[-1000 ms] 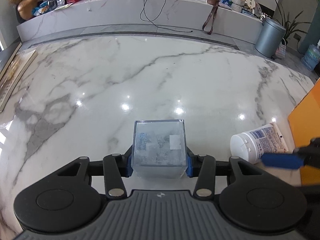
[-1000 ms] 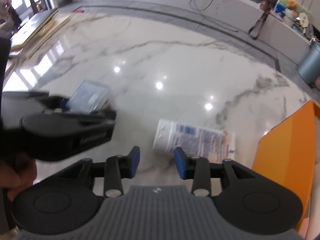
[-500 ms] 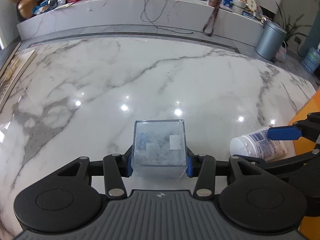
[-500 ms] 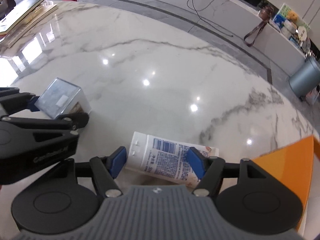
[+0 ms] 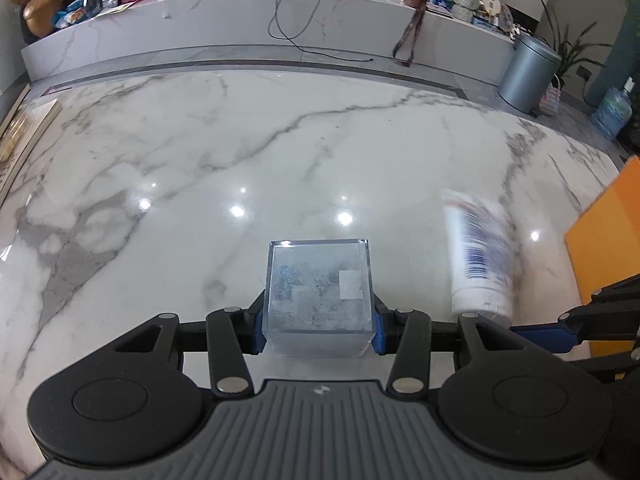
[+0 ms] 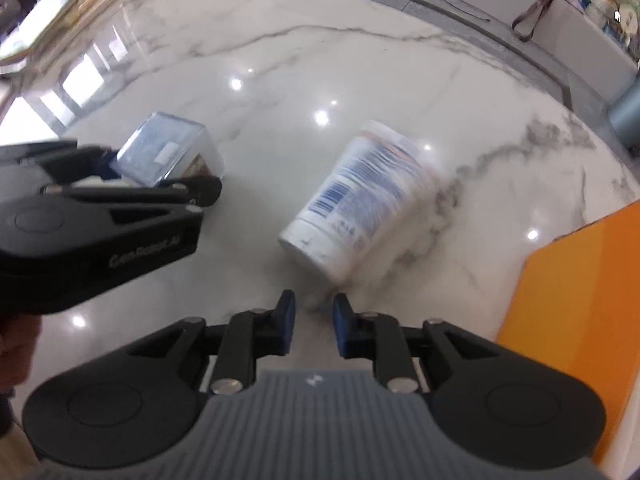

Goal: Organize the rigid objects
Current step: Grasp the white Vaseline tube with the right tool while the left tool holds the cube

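Observation:
My left gripper (image 5: 319, 332) is shut on a clear plastic box (image 5: 319, 297) with speckled blue contents, held low over the marble top. The box also shows in the right wrist view (image 6: 164, 148), with the left gripper (image 6: 100, 216) around it. A white tube with blue print (image 6: 356, 204) lies blurred on the marble, cap end toward my right gripper (image 6: 314, 326). That gripper's jaws are narrowly apart and empty, just short of the cap. The tube shows in the left wrist view (image 5: 478, 256), right of the box.
An orange board (image 6: 576, 312) lies at the right edge of the marble table (image 5: 240, 152); it also shows in the left wrist view (image 5: 604, 240). A grey bin (image 5: 528, 72) and a cluttered counter (image 5: 240, 12) stand beyond the table.
My right gripper straddled the tube half a second ago; now it has narrowed and sits behind the cap. The tube has swung round and is blurred with motion. The left gripper kept the box still.

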Demonstrator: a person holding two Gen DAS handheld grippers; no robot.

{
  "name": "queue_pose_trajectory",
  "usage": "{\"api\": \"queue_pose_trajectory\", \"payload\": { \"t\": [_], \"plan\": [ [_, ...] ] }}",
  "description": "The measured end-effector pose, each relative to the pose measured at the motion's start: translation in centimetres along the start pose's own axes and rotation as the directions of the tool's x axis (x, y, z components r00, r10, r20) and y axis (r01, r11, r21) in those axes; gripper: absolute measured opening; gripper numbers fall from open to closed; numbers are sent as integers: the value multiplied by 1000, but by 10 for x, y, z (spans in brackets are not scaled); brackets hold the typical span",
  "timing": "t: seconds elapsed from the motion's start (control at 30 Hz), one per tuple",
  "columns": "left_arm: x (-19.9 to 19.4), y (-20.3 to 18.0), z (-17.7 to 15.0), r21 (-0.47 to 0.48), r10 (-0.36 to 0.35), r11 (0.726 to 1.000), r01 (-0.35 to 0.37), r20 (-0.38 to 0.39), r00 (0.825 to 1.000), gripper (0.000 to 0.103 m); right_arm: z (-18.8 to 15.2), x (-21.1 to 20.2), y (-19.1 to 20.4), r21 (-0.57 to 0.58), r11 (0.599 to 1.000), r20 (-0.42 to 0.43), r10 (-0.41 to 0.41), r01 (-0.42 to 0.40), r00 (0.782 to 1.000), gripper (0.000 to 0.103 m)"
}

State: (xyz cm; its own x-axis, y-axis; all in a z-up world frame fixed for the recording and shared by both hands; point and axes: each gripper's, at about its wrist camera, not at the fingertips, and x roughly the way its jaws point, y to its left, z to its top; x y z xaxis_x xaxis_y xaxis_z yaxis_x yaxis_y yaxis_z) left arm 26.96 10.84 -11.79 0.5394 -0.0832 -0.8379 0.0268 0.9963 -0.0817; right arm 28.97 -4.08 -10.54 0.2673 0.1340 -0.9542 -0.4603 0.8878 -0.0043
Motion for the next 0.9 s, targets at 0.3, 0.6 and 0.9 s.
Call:
{"api": "queue_pose_trajectory", "payload": {
  "t": [0.3, 0.6, 0.9],
  "plan": [
    [-3, 4, 0, -39, -5, 999, 5, -6, 1000, 53, 9, -20, -17, 65, 997, 95, -46, 40, 994, 59],
    [0, 8, 2, -30, 23, 999, -23, 4, 1000, 53, 36, 7, -11, -42, 998, 123, -47, 53, 991, 63],
    [5, 2, 2, 11, 70, 997, -71, 51, 996, 53, 33, 17, -18, 9, 1000, 123, 18, -19, 992, 55]
  ]
}}
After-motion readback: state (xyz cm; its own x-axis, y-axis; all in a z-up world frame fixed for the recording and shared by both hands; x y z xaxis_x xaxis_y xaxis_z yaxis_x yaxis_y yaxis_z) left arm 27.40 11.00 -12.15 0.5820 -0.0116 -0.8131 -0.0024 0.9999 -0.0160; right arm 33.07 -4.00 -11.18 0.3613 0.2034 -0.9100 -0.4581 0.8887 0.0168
